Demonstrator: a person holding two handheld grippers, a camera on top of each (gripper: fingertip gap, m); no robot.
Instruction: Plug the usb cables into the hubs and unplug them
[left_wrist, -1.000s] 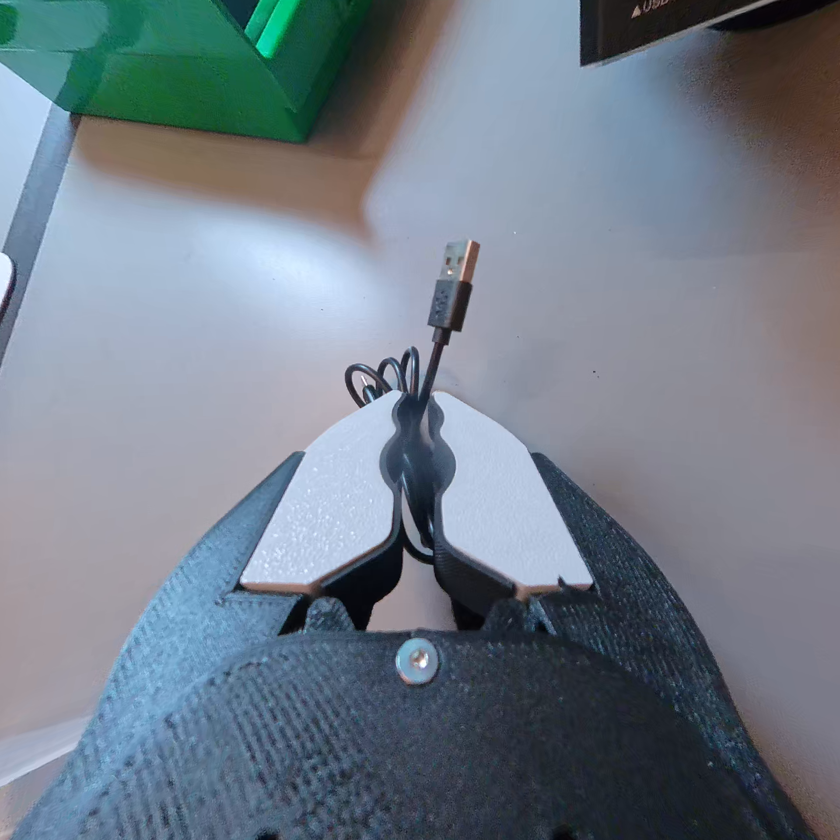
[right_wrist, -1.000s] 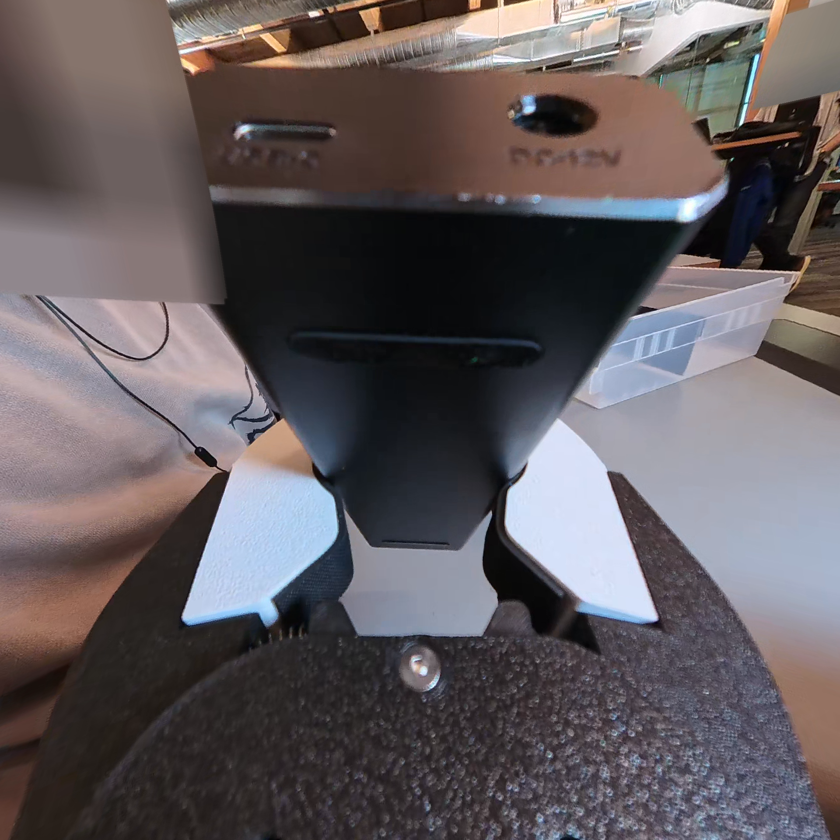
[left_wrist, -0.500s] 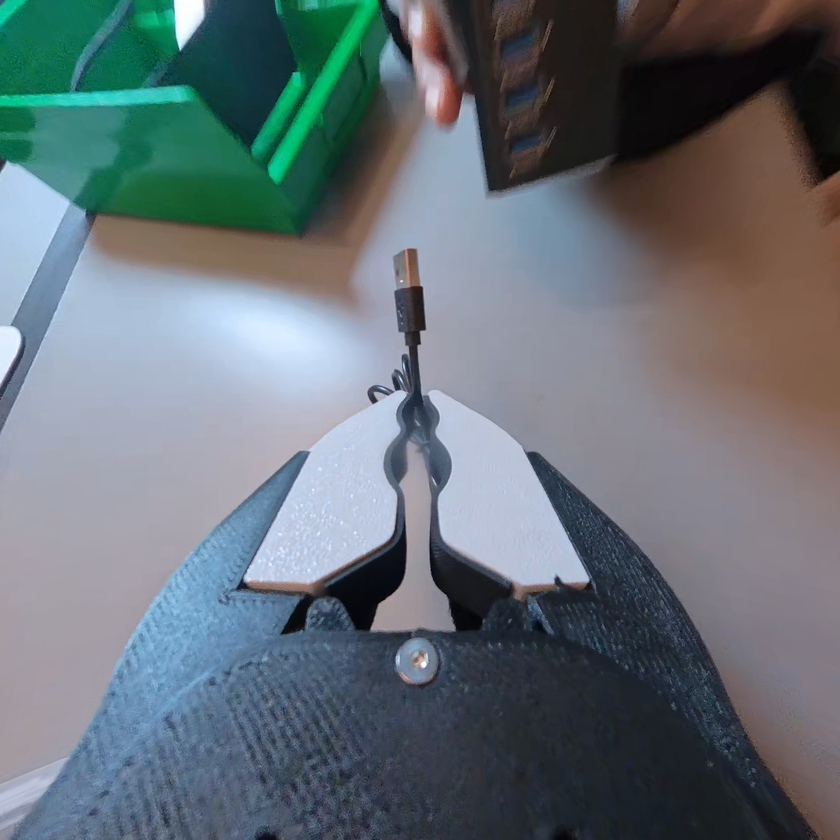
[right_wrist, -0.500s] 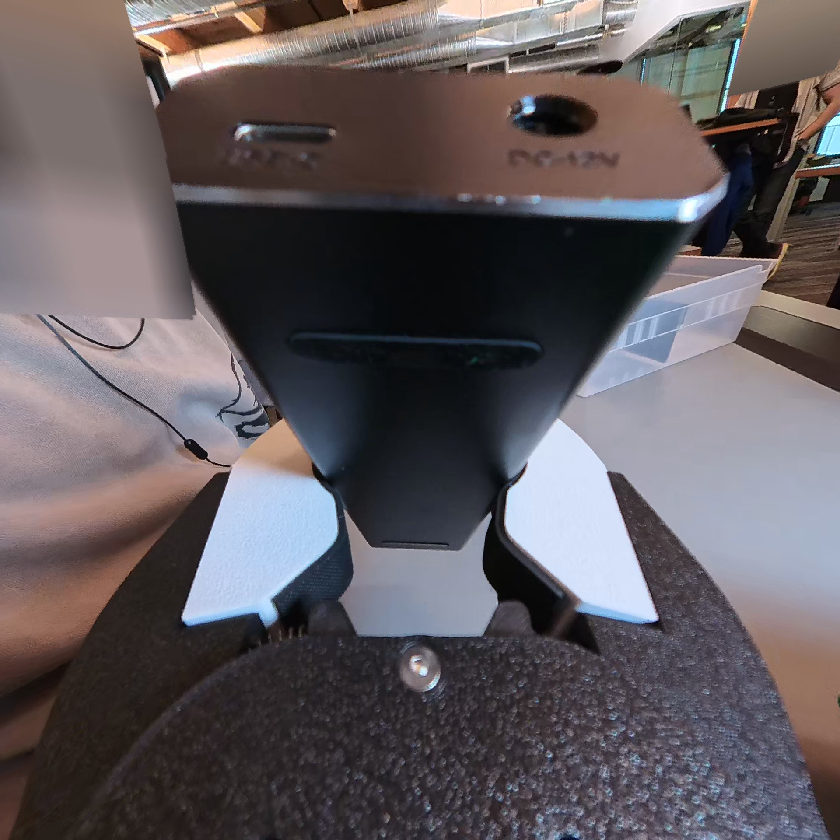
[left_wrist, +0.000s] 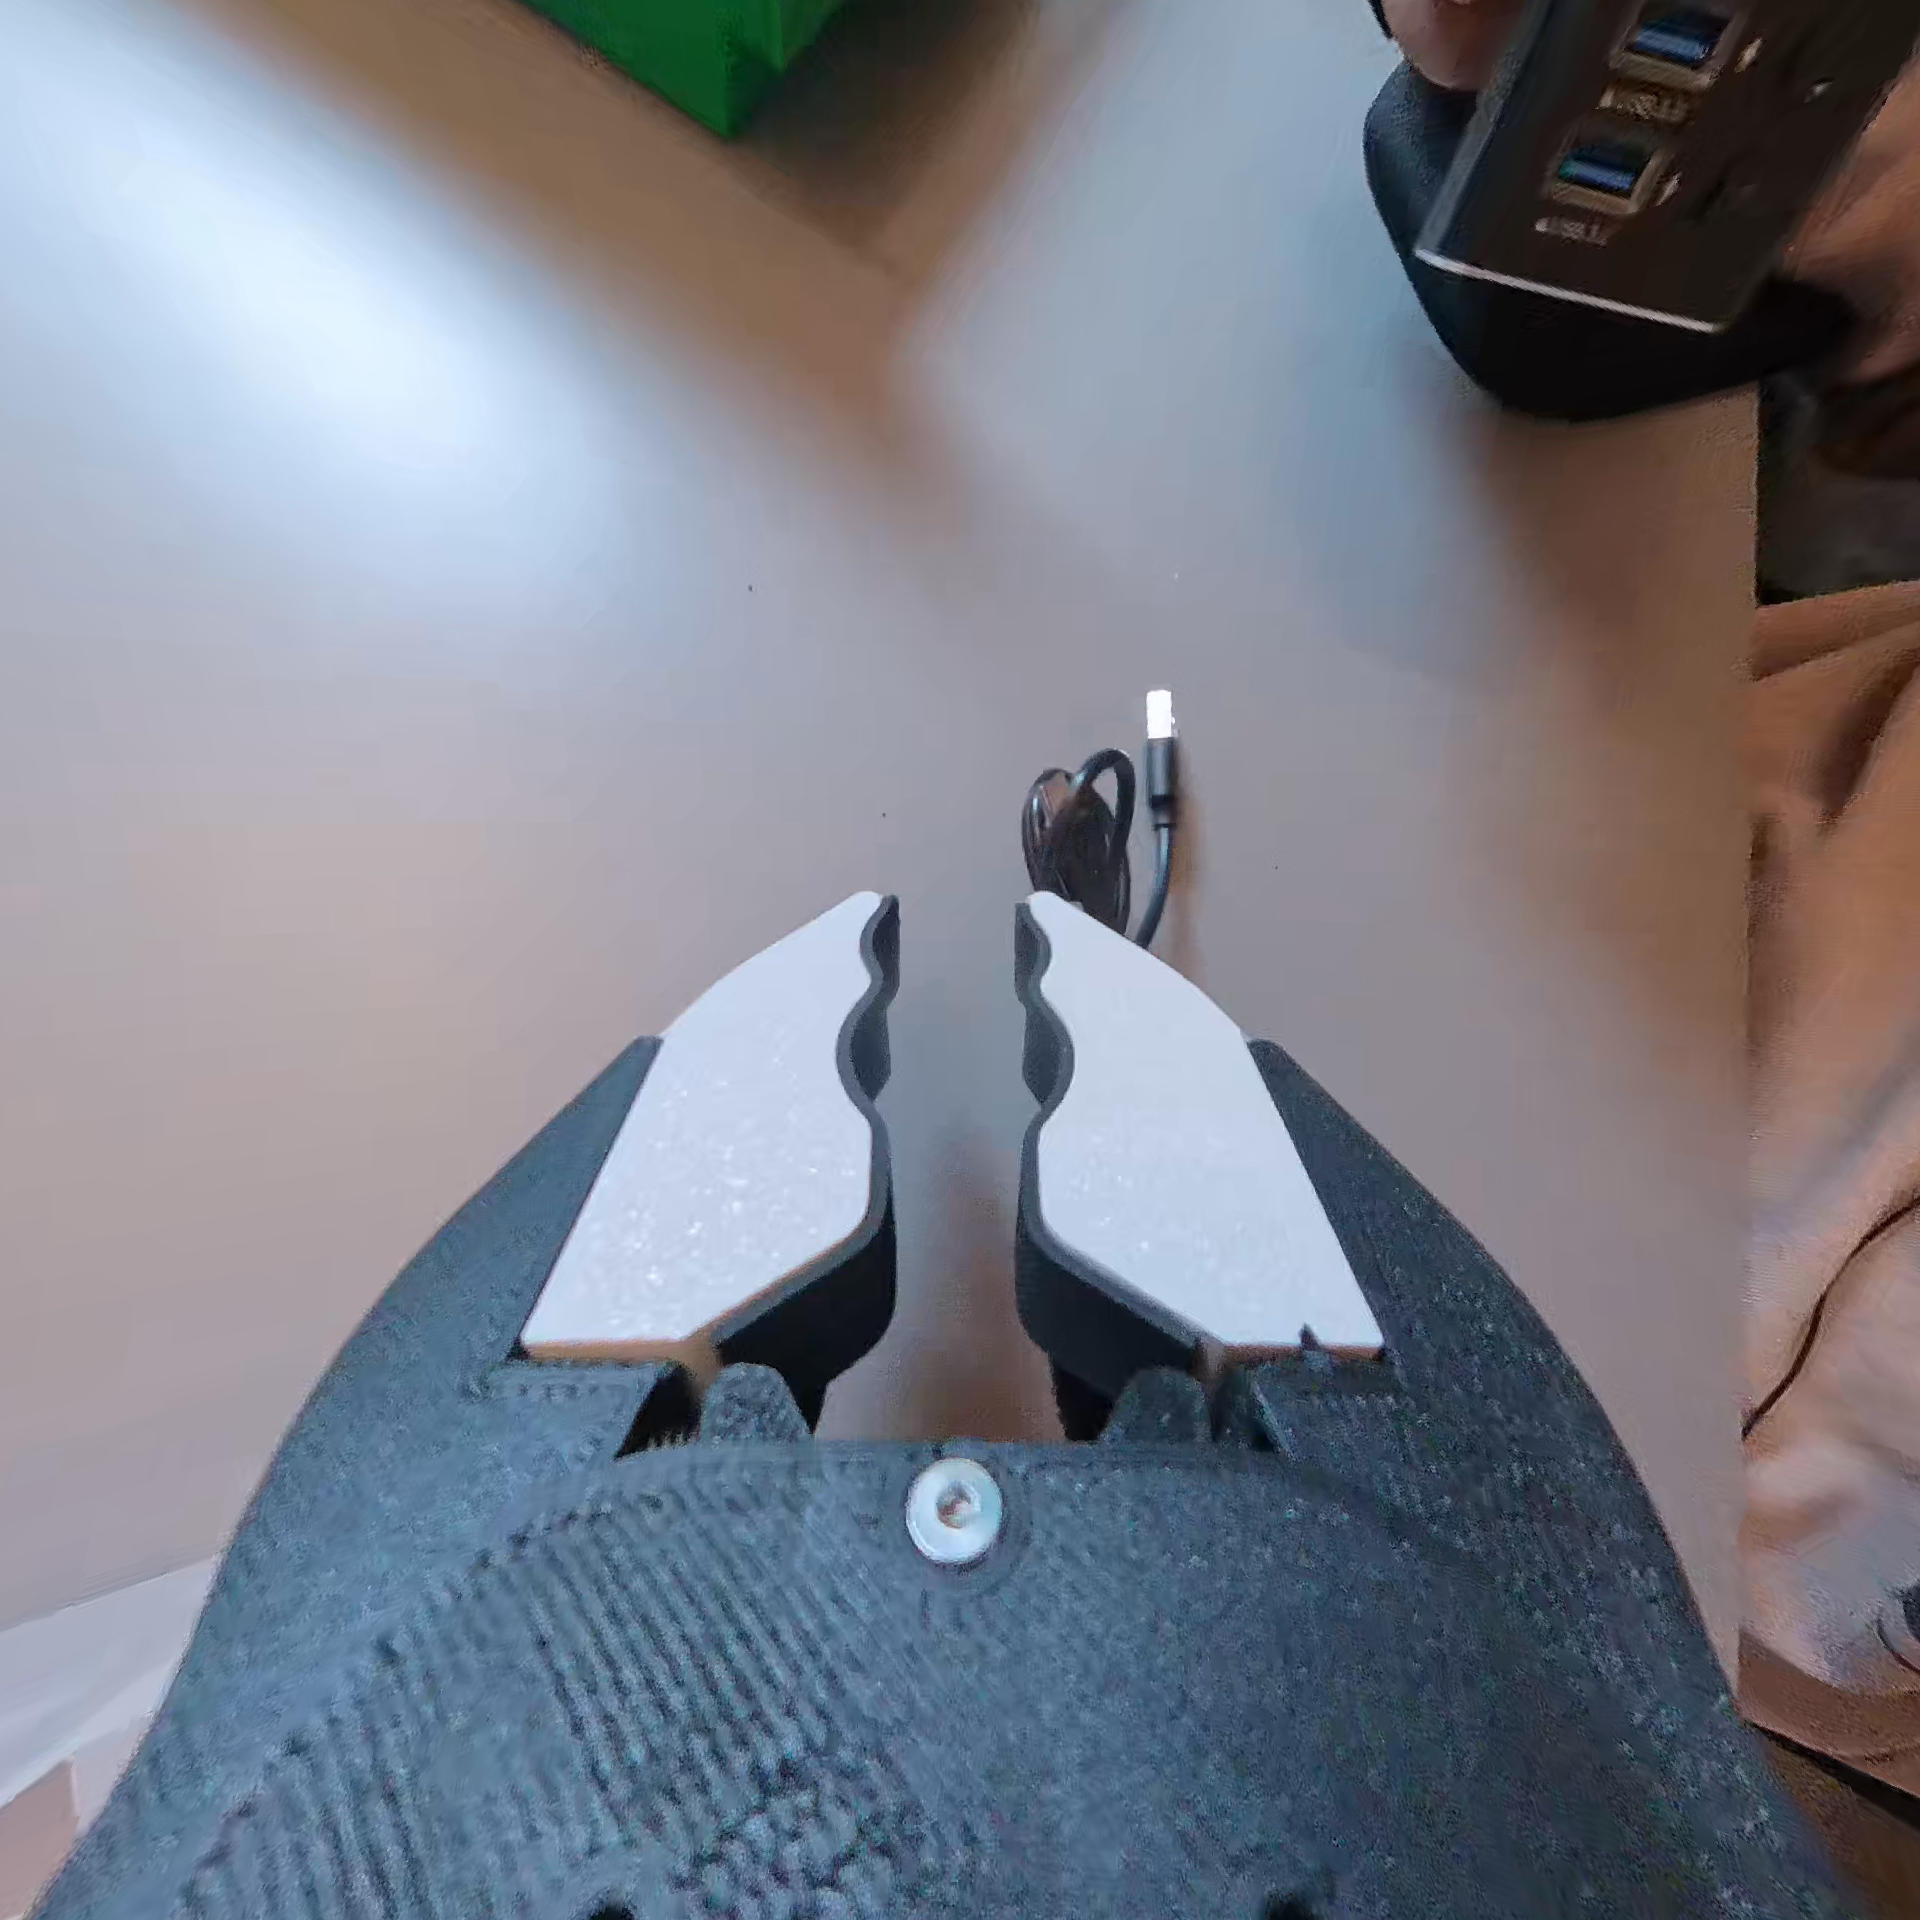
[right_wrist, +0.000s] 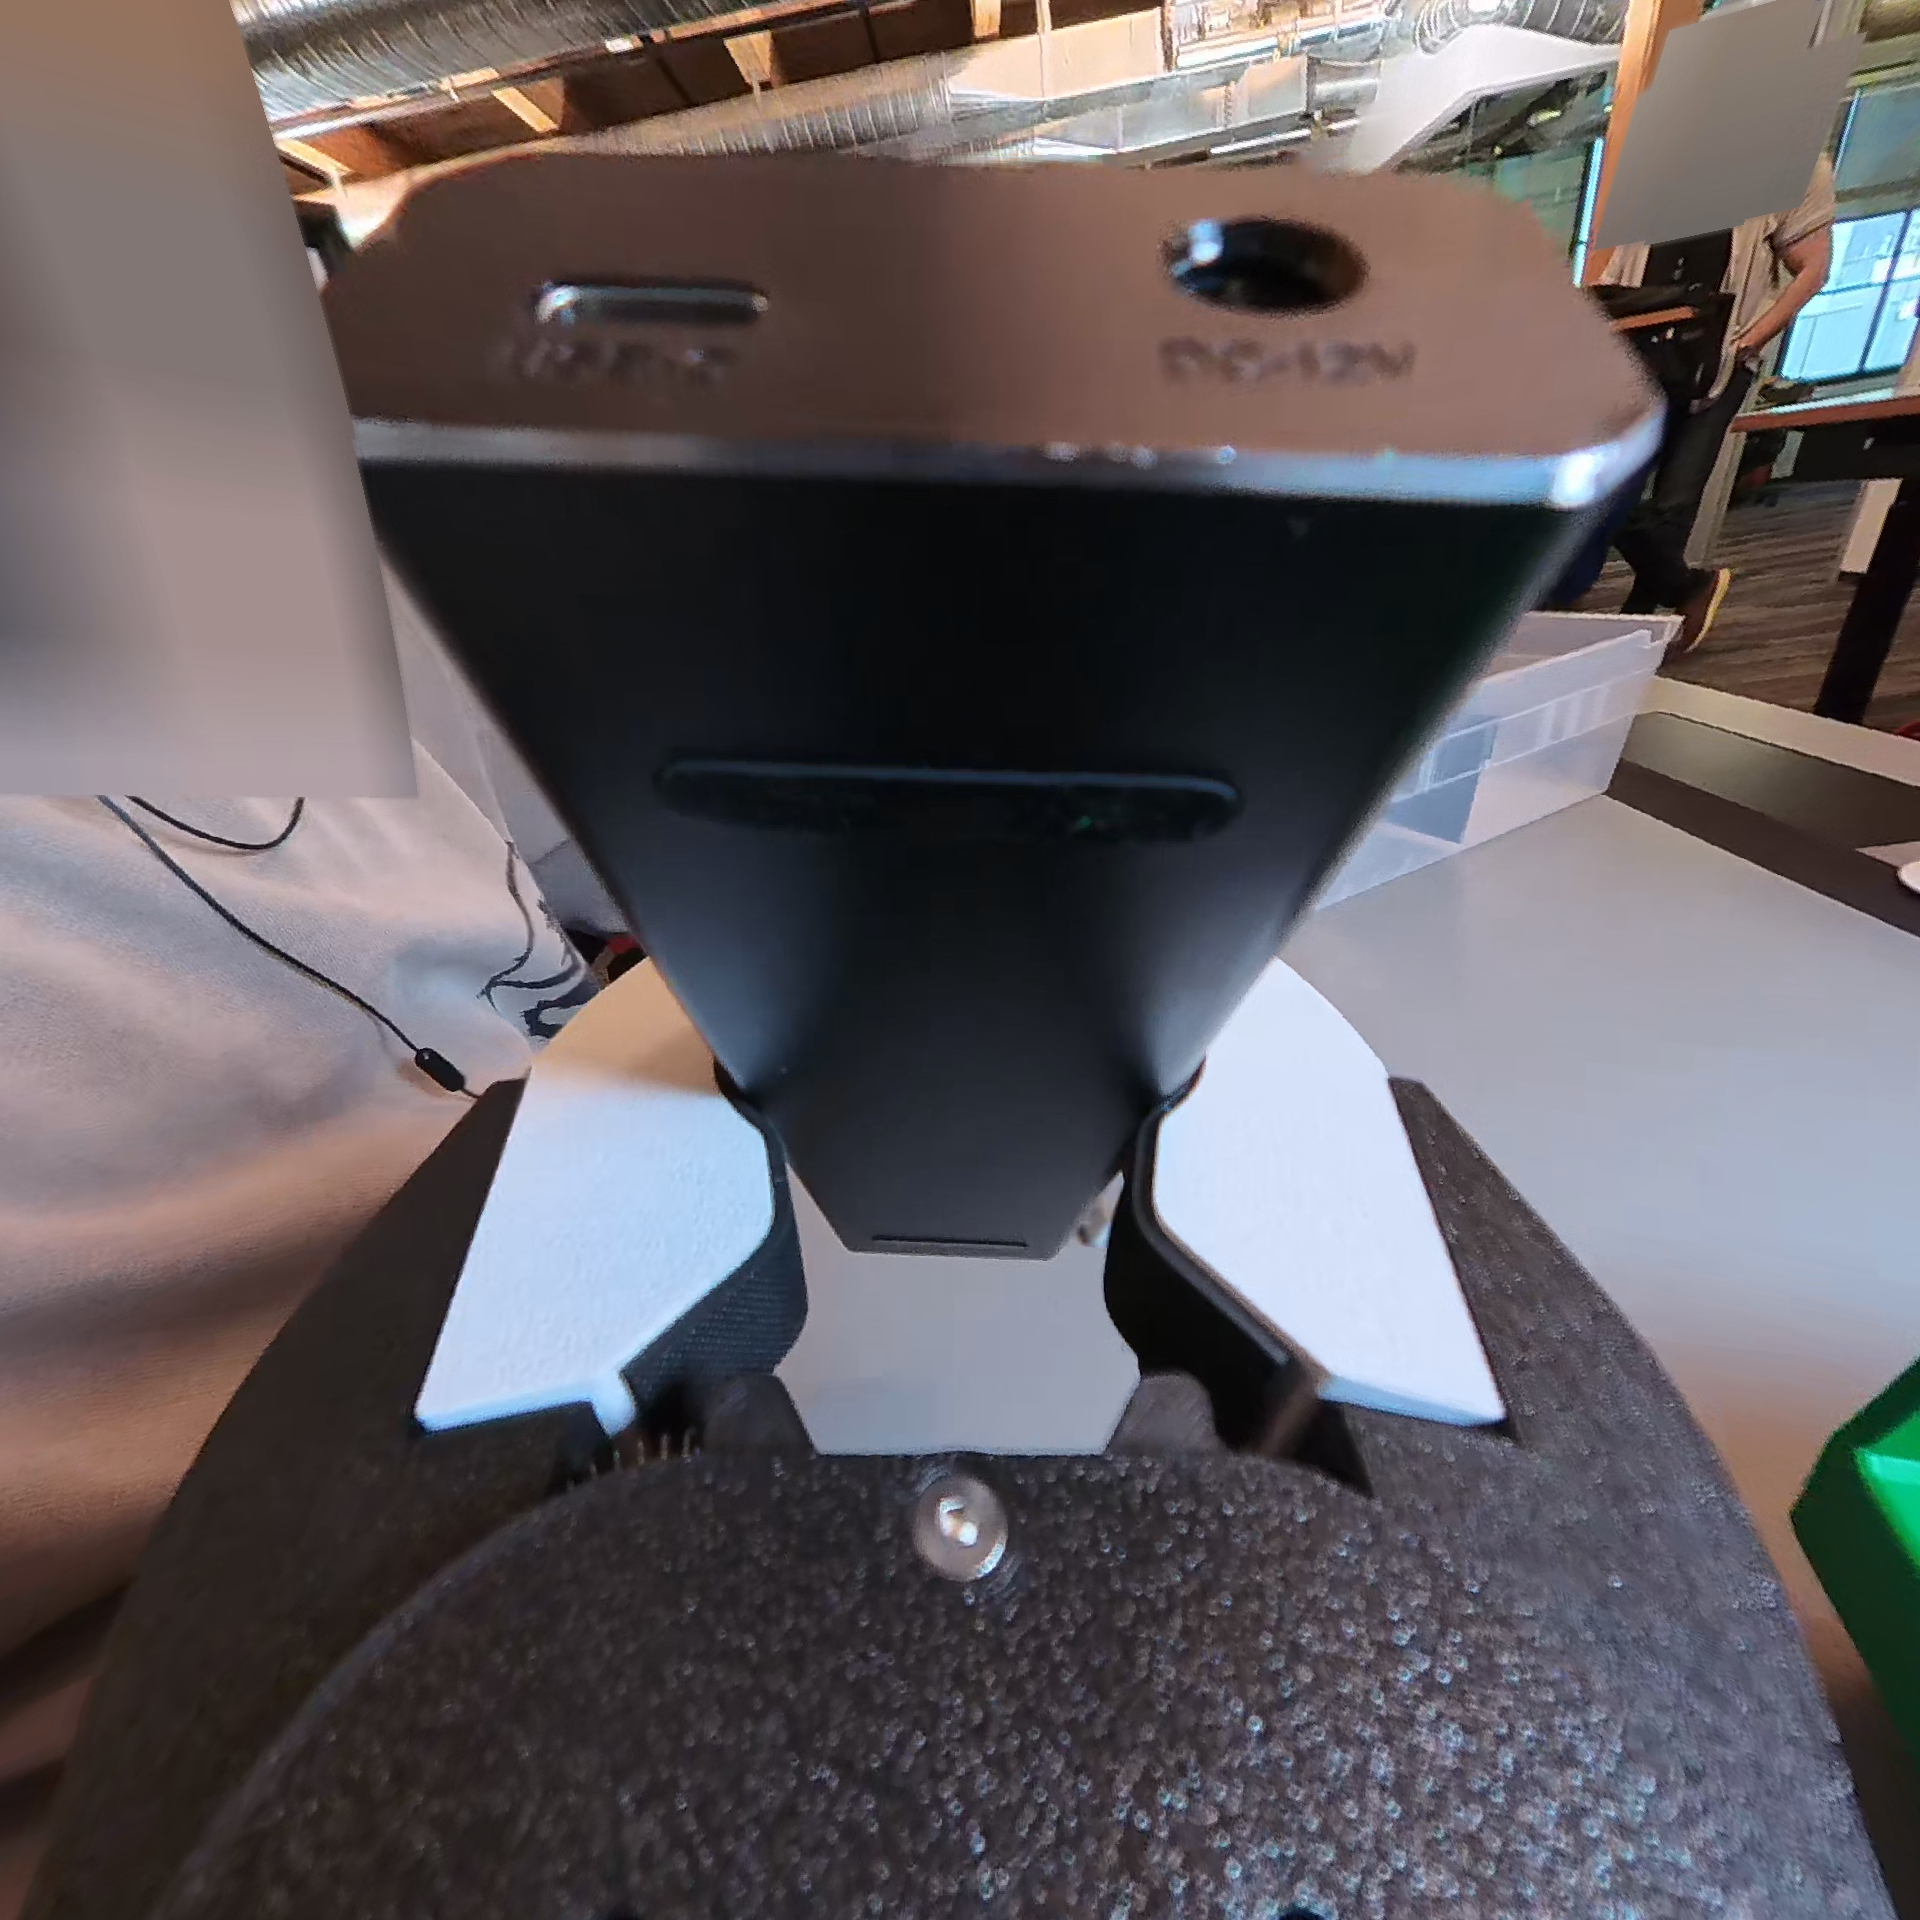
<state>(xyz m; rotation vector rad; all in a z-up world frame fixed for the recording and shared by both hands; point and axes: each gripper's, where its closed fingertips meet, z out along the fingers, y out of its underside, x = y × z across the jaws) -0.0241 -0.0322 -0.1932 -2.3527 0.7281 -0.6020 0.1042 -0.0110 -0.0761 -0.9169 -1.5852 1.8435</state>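
Observation:
My left gripper (left_wrist: 956, 914) is open and empty above the table. A coiled black USB cable (left_wrist: 1081, 842) with a silver plug (left_wrist: 1160, 717) lies on the table (left_wrist: 520, 623) just ahead and right of its fingertips, apart from them. My right gripper (right_wrist: 956, 1101) is shut on a black USB hub (right_wrist: 956, 644) and holds it upright, end ports facing the camera. The same hub (left_wrist: 1642, 156), with blue ports, shows at the top right of the left wrist view, held by the other gripper (left_wrist: 1475, 312).
A green bin (left_wrist: 717, 52) stands at the table's far side and shows at the right wrist view's lower right (right_wrist: 1870, 1538). A clear plastic tray (right_wrist: 1507, 748) sits behind the hub. A person's grey sleeve (right_wrist: 208, 1039) is at left. The table edge (left_wrist: 1751, 935) runs down the right. Left tips to right tips: about 20 cm.
My left gripper has opened and let go of the USB cable, which now lies on the table. The hub has moved to the top right of the left wrist view.

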